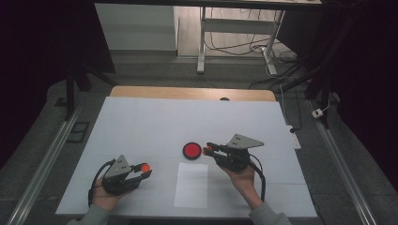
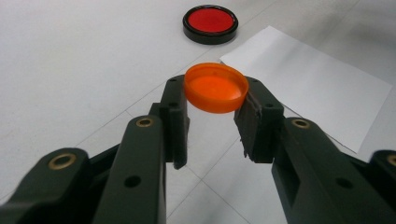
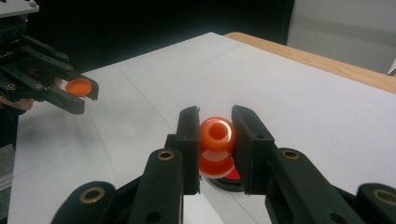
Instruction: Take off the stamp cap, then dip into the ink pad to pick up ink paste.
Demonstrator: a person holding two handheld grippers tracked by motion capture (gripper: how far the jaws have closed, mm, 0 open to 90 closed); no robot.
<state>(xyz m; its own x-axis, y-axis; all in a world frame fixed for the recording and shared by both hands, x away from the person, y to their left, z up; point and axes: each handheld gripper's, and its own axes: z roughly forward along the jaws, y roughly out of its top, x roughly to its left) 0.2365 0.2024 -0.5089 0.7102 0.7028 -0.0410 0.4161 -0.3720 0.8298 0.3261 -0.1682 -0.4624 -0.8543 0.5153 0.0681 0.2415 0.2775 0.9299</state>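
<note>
Left claw [image 1: 145, 169] closed on an orange cap [image 2: 215, 87], with the pads pressing on its two opposite sides; cap held with the hollow side turned up and toward the camera in the left gripper view, clear above the white bench [image 1: 141, 122]. In the high view, left claw near the front left part of the bench, pointing to the right, with the cap [image 1: 145, 166] at its tip. Right claw [image 1: 206, 150] closed on a small orange piece [image 3: 217, 134] with a round hole in its top end, gripped between the two pads; below the grip, a wider orange part of the same piece visible, exact shape hard to tell. Right claw pointing to the left in the high view, the tip just beside a round black dish with a red inside [image 1: 192, 150], near the middle of the bench. In the right gripper view, part of this dish [image 3: 233, 179] visible under the held piece; touching or not, cannot tell. White sheet of paper [image 1: 191, 185] lying flat on the bench in front of the dish, between the two hands, near the front edge. In the left gripper view, dish [image 2: 210, 23] farther away behind the cap, and paper [image 2: 317, 79] to the right of it. Left claw with its cap [image 3: 77, 87] also visible far at the left in the right gripper view, well apart from the right claw. Wooden edge [image 1: 187, 92] of the bench visible at the far side.
</note>
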